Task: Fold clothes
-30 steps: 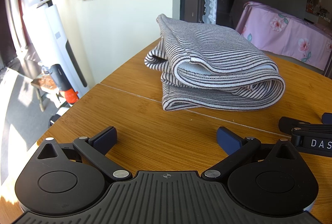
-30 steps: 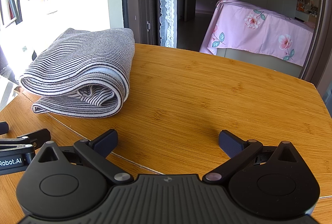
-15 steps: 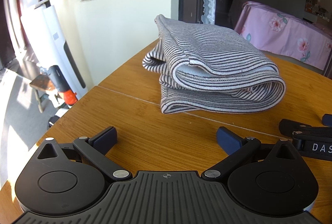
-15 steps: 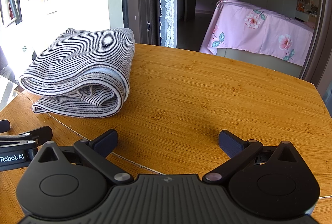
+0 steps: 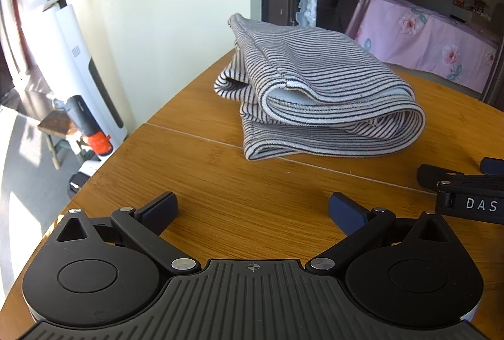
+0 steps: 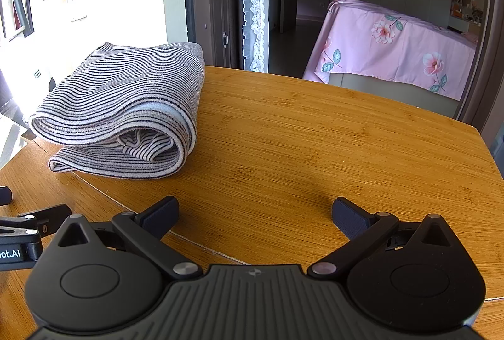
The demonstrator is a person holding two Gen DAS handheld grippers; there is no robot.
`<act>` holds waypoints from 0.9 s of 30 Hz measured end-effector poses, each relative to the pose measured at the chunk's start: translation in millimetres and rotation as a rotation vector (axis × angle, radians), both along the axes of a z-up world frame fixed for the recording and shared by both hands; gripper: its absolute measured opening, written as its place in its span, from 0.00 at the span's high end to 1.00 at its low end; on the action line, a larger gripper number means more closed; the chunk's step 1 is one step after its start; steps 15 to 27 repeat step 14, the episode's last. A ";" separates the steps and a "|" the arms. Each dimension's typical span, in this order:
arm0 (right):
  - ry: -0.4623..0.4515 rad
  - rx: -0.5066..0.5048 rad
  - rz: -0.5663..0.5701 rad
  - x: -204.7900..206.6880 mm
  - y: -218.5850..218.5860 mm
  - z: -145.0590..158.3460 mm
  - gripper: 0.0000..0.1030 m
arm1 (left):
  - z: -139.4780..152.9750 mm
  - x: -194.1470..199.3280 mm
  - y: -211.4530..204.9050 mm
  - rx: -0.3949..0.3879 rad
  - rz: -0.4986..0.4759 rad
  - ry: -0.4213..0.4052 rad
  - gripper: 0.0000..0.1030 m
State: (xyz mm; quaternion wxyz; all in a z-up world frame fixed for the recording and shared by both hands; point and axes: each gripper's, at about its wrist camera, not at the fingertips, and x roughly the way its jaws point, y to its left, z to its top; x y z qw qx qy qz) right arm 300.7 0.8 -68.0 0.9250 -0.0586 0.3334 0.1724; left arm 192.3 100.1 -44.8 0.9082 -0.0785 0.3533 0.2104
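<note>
A grey-and-black striped garment (image 5: pixel 318 94) lies folded in a thick bundle on the wooden table (image 5: pixel 220 182), toward its far left side. In the right wrist view the same striped garment (image 6: pixel 126 110) sits at the left. My left gripper (image 5: pixel 252 211) is open, low over the table, a short way in front of the bundle, with nothing between its fingers. My right gripper (image 6: pixel 255 214) is open too, over bare wood to the right of the bundle. Each gripper's side shows at the edge of the other's view.
The table's curved left edge (image 5: pixel 104 170) drops to the floor, where a white upright appliance (image 5: pixel 78 63) leans on the wall. A seam (image 5: pixel 315 165) crosses the tabletop. Beyond the table stands furniture under a pink floral cover (image 6: pixel 393 44).
The left wrist view has shifted slightly, so the bundle sits a little further left in it. The right gripper has stayed still. Both stay open.
</note>
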 end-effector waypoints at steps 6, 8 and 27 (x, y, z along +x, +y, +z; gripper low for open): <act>0.000 0.000 0.001 -0.1 -0.2 0.0 0.00 | 0.2 3.2 1.8 -0.003 0.012 0.002 0.00; 0.000 0.000 0.003 -0.5 0.1 0.1 0.00 | 0.2 3.8 1.9 -0.003 0.011 0.003 0.00; 0.001 0.003 -0.009 -14.3 11.5 0.8 0.00 | 4.1 -8.4 14.1 -0.078 -0.017 -0.053 0.00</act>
